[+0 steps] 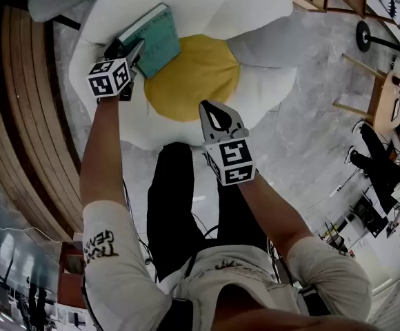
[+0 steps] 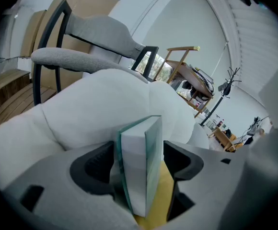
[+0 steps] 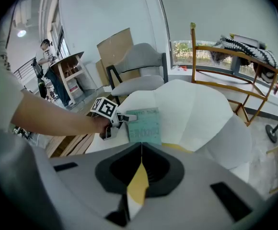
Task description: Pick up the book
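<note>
Jaws of the left gripper (image 2: pixel 139 159) stand wide, one on each side of the book (image 2: pixel 141 166), and from here I see a sliver of daylight on both sides, so I'd say there's no squeeze on it yet. The teal book lies on a white petal of the cushion (image 1: pixel 255 19), one corner reaching toward the yellow middle (image 1: pixel 193 78). The gripper is at the book's near edge, with the page block facing straight into the jaws.

Over on the other side, the right gripper (image 1: pixel 214 109) hangs above the yellow middle, well clear of the book, jaws closed tip to tip with nothing in them.

So we're at the grasp itself: lined up, not clamped. My read is the next move is to close firmly across the book's thickness, deep enough that it won't droop from that one edge, then lift straight off the soft cushion.
</note>
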Tool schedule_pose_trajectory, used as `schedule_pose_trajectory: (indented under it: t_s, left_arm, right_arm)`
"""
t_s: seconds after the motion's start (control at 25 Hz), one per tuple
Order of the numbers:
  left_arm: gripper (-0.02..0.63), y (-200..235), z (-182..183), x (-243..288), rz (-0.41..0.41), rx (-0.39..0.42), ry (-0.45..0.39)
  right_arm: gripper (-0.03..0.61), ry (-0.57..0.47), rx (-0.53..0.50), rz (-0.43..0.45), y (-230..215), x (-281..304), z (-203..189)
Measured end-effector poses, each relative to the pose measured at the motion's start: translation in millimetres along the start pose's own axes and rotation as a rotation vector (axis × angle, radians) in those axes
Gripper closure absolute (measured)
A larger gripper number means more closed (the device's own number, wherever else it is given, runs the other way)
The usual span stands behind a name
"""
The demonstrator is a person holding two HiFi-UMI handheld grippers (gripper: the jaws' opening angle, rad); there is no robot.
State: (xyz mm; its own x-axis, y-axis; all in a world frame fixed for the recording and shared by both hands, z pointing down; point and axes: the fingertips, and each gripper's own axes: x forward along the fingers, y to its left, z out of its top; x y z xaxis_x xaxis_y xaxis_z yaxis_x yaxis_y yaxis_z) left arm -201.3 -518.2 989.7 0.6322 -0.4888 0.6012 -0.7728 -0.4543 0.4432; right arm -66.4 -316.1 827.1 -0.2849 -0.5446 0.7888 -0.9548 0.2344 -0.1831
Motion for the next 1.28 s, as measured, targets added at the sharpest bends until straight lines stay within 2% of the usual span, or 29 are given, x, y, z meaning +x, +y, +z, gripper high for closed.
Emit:
schedule_pose_trajectory:
  t_s: [0.2, 0.52, 0.6, 0.84, 1.12, 1.28]
  left_arm:
    - [0.291, -9.1, -11.5, 1.6, -0.033, 0.059, 0.051]
    - [0.293, -6.0, -11.9, 14.4, -0.046, -0.001, 0.035]
    - [0.365, -2.5, -13.2, 14.3, -0.042, -0.002, 0.042]
    - [0.409, -13.2, -13.2, 9.5, -0.093, 0.033, 0.065]
    - [0.428, -28.5, 16.2, -13.5, -0.07, 0.037, -0.022]
    - [0.428, -44.6, 25.4, -29.5, -0.029, 0.052, -0.039]
  right_arm:
    - [0.551, 0.009, -0.013, 0.001, -1.6, 0.4, -1.4]
    - [0.551, 0.004, 0.004, -0.02, -15.1, -6.4, 3.1]
    - [0.551, 0.008, 0.013, -0.026, -15.7, -5.4, 0.4]
    - [0.551, 0.011, 0.022, -0.026, -13.7, -8.0, 2.1]
    - [0.551, -0.012, 0.001, -0.023, -16.8, -12.2, 16.6]
    - [0.551, -0.025, 0.001, -0.031, -25.9, -18.8, 24.7]
